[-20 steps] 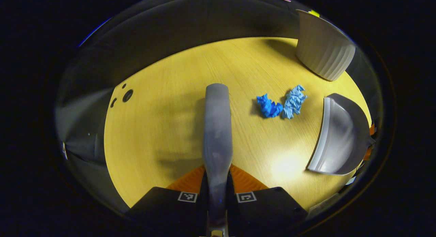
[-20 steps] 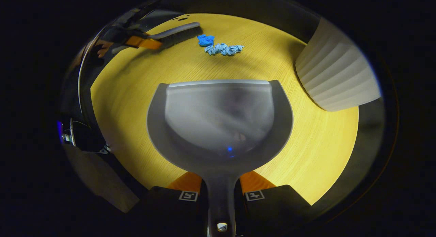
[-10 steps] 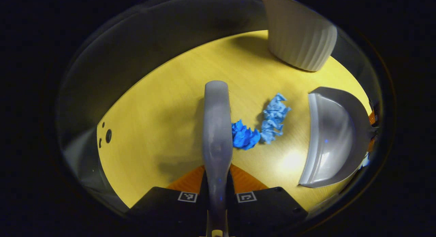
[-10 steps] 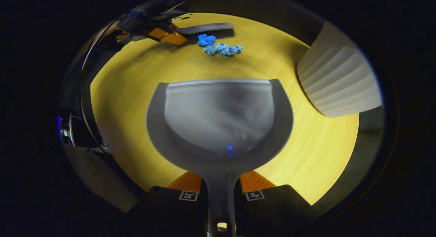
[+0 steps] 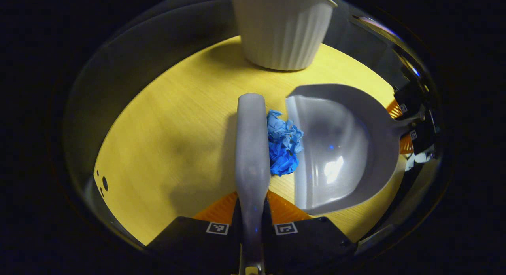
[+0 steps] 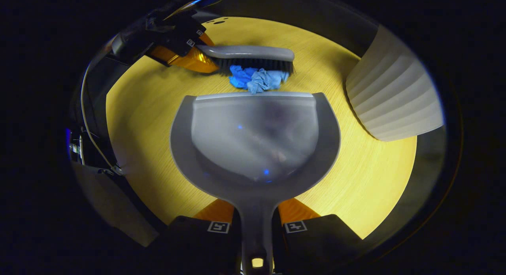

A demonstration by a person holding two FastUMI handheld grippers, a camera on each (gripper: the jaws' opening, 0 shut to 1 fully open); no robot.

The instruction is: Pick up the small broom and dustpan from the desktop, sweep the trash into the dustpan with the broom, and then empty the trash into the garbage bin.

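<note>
The left gripper (image 5: 252, 227) clenched the broom (image 5: 251, 144), the right gripper (image 6: 257, 226) the dustpan (image 6: 255, 136). The blue trash (image 6: 257, 79) lay wedged between bristles and pan lip, the broom's long axis parallel to that lip.

Both tongs look alike: the left tongs (image 5: 252, 223) and right tongs (image 6: 257, 223) have black bodies, ribbed orange fingers and small square black-and-white markers.

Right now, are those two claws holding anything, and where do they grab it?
Yes. The left gripper pinches the broom by its handle; the right gripper pinches the dustpan by its handle.
</note>
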